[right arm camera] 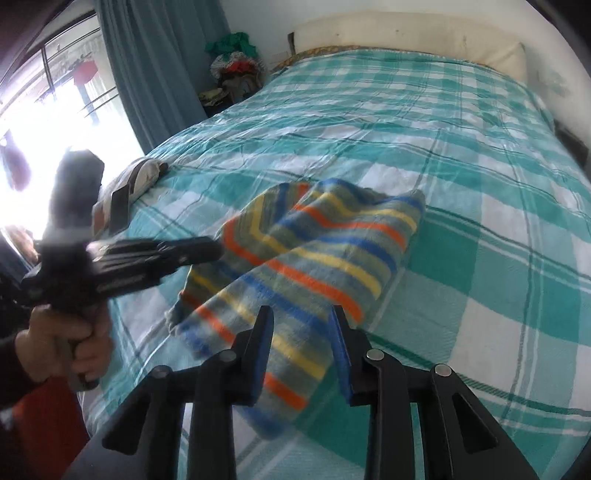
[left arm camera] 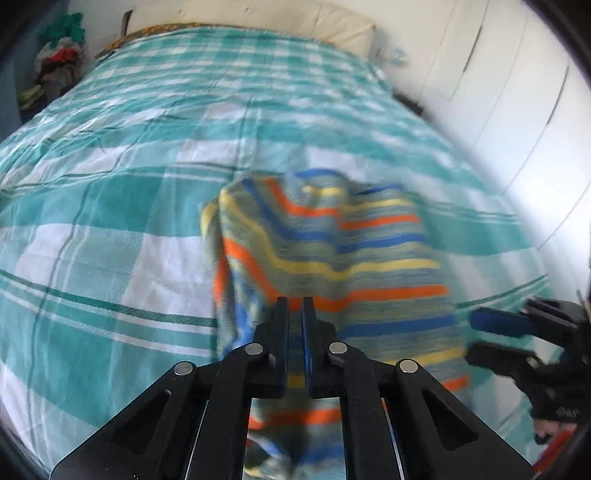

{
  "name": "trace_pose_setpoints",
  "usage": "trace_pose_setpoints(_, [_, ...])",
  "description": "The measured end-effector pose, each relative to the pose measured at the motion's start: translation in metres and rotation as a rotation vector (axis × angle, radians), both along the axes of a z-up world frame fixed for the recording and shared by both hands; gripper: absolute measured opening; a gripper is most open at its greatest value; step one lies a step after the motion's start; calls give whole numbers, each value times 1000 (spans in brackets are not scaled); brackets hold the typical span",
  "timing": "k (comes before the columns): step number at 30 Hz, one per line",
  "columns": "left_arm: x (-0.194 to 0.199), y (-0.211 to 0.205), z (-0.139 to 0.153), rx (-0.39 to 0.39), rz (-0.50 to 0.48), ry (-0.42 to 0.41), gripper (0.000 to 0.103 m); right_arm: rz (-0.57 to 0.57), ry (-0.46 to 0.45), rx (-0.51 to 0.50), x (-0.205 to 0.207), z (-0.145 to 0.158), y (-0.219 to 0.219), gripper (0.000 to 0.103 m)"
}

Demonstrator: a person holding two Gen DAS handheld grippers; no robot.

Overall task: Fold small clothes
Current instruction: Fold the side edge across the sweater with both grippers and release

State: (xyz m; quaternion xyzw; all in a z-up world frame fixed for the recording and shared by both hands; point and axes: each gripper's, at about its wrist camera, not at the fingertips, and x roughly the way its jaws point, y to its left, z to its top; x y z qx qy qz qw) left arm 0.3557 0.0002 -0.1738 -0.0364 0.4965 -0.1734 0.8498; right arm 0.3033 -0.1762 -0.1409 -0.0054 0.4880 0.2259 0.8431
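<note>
Left gripper: jaws seen pressed nearly together on an edge of the striped garment — cloth is pinched and lifted, hanging down past the fingers.
Right gripper: jaws seen spread apart, garment lying between and under the blue pads; nothing is clamped, though whether a pad is brushed by the cloth cannot be told.
Garment: small, grey with orange, yellow and blue stripes; near end is raised by the left gripper, far end is draped on the bedspread, bunched and creased in the middle.
Step judged: an edge is being carried over for a fold — second corner probably to be taken by the right gripper.
How to do it well: matching corner should be gripped at the hem, both corners kept level, cloth drawn taut before it is laid, so creases are not folded in.
Risk: motion blur suggests speed; a thin pinch could slip.
Further off: another cloth item at the bed's left edge, pillow at the head, clothes pile in the corner.
</note>
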Motion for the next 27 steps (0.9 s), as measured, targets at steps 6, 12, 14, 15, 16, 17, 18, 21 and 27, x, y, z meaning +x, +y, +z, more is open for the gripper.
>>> trace_pose_setpoints(6, [15,48,-29,57,132,107,1,-24,103,-80,-8,-57,2,25])
trace_pose_setpoints(12, [7,55,17,-82,89,-6,21,-87,-7,-4,32,-6,-14,25])
trace_pose_setpoints(14, [19,34,24,-137,9,-11,26,-114,-19,-18,63,-2,-15,25])
trace_pose_setpoints(15, [25,21,24,-138,-31,-14,27,-131,-15,-26,83,-6,-16,25])
trace_pose_setpoints(16, [33,6,21,-120,-79,-12,28,-149,4,-31,105,-13,-18,25])
trace_pose_setpoints(17, [43,-6,14,-89,-110,-1,28,-171,25,-43,122,-20,-20,25])
trace_pose_setpoints(18, [54,-17,0,-33,-125,28,28,-190,51,-54,136,-29,-22,25])
trace_pose_setpoints(21, [80,-16,-39,43,-76,123,20,-225,209,-70,164,-77,-28,26])
trace_pose_setpoints(27, [52,13,-1,-48,-48,47,30,-203,49,-52,127,-40,-16,27])
